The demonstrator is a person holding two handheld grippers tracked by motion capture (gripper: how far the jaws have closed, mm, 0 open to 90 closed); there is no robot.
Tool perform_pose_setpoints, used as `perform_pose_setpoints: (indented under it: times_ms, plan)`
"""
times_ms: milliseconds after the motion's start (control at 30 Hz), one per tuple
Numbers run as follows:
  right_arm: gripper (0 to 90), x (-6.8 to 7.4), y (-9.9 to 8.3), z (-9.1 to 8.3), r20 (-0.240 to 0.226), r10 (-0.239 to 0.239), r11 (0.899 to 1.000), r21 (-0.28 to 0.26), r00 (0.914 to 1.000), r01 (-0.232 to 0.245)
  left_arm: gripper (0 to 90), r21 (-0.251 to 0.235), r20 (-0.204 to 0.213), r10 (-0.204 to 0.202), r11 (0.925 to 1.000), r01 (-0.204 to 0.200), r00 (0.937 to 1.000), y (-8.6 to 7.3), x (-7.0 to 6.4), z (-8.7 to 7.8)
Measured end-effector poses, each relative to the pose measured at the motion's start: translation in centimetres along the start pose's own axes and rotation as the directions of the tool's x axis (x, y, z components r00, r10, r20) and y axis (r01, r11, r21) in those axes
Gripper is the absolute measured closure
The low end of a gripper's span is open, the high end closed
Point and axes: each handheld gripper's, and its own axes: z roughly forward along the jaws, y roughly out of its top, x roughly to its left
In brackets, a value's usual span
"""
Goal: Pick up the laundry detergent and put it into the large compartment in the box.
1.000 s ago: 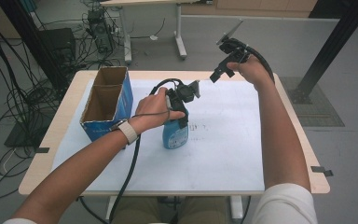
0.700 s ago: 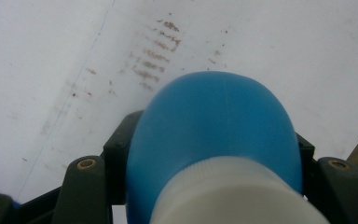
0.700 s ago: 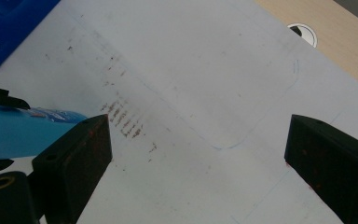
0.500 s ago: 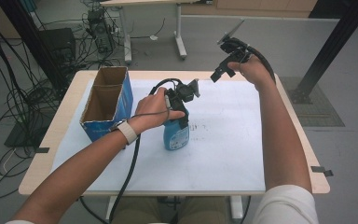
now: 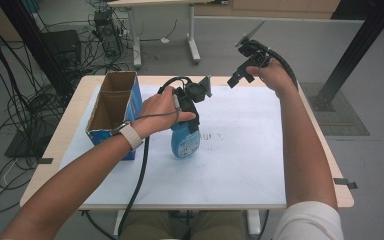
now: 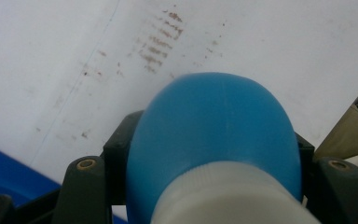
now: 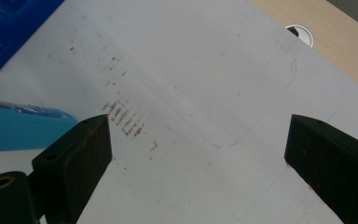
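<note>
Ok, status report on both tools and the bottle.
Left tool shut on blue bottle, upright on mat. Right tool open, raised, holding nothing. Nothing in the way.

Overhead view; two close tool-mounted views

Blue bottle (image 6: 214, 135) hides the left tongs' (image 6: 209, 163) tips

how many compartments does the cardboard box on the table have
2. The open-topped cardboard box at the table's left has a far compartment and a near compartment, split by a divider. Both look empty, though their bottoms are partly hidden.
</note>
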Motion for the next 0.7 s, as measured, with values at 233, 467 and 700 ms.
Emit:
perform_pose_setpoints:
  times_ms: [233, 467, 700]
  plan:
    - [7.3, 0.3, 0.2, 0.2, -0.003, -0.009, 1.0, 0.005, 1.0, 0.009, 39.6, -0.014, -0.013, -0.03, 0.9995, 0.03, 0.9995, -0.7, 0.1, -2.0]
    - [7.3, 0.3, 0.1, 0.0, 0.0, -0.007, 1.0, 0.006, 1.0, 0.007, 39.6, -0.011, -0.026, -0.071, 0.9975, 0.07, 0.9972, -1.4, 0.4, -4.1]
    - [7.4, 0.4, 0.0, -0.2, 0.005, 0.0, 1.0, 0.003, 1.0, 0.0, 39.5, -0.015, -0.043, -0.116, 0.9931, 0.116, 0.9923, -1.6, 0.5, -6.7]
